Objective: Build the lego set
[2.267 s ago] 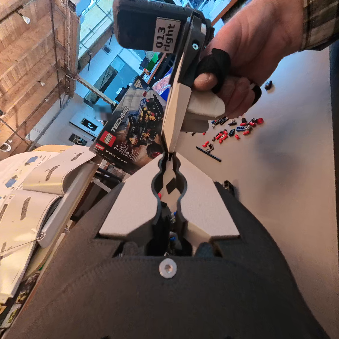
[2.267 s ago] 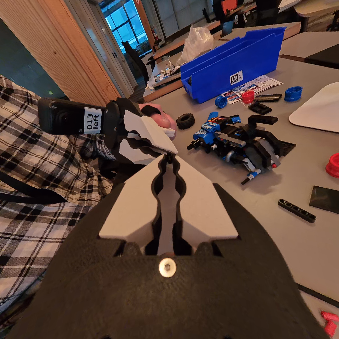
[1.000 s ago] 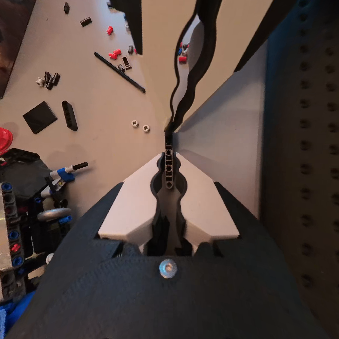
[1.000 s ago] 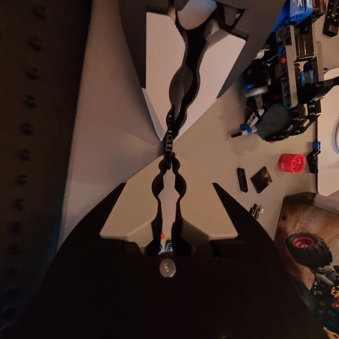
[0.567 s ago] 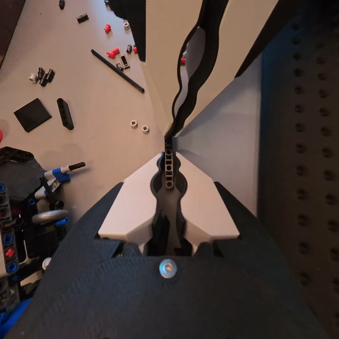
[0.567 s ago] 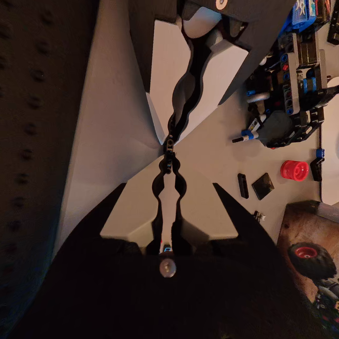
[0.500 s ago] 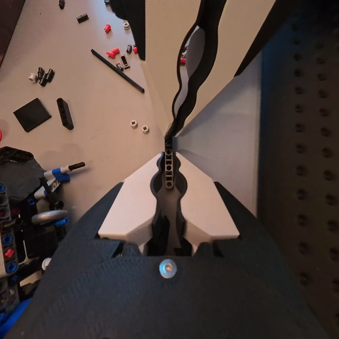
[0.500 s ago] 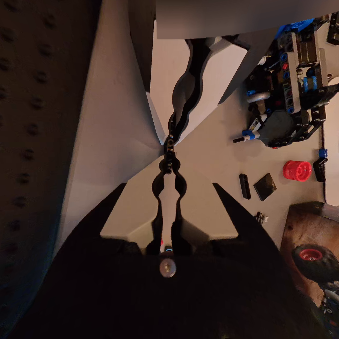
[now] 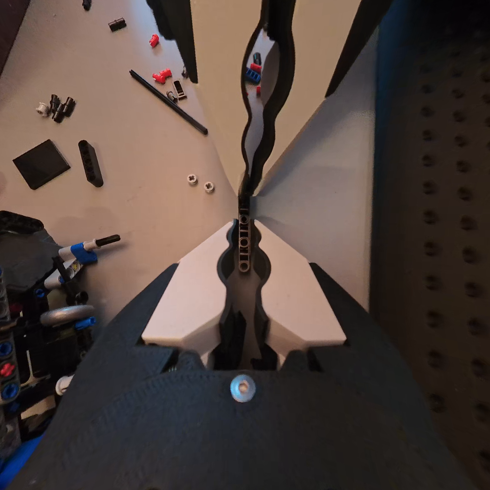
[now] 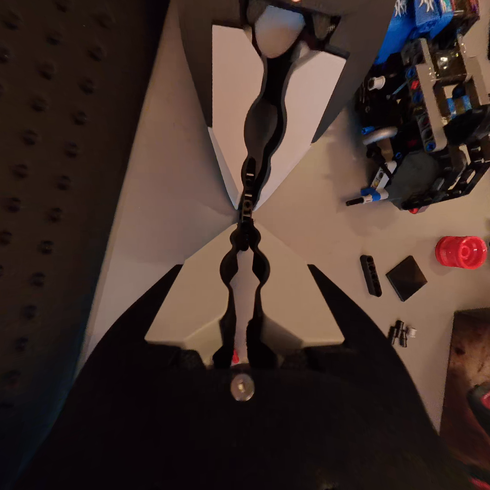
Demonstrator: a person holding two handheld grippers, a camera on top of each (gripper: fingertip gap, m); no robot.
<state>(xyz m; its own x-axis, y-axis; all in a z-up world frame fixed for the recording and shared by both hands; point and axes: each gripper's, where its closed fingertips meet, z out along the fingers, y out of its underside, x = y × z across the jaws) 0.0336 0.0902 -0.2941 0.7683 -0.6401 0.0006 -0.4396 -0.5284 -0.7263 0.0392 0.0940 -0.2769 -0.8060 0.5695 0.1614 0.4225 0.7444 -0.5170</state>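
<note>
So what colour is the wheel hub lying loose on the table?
Red; the round plastic wheel hub shows best in the right wrist view, beside the black square tile.

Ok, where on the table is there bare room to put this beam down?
The bare grey table is free between the two small grey bushes, the short black beam and the half-built blue and black car. It is crowded farther off, around the long black axle and the red pins.
</note>
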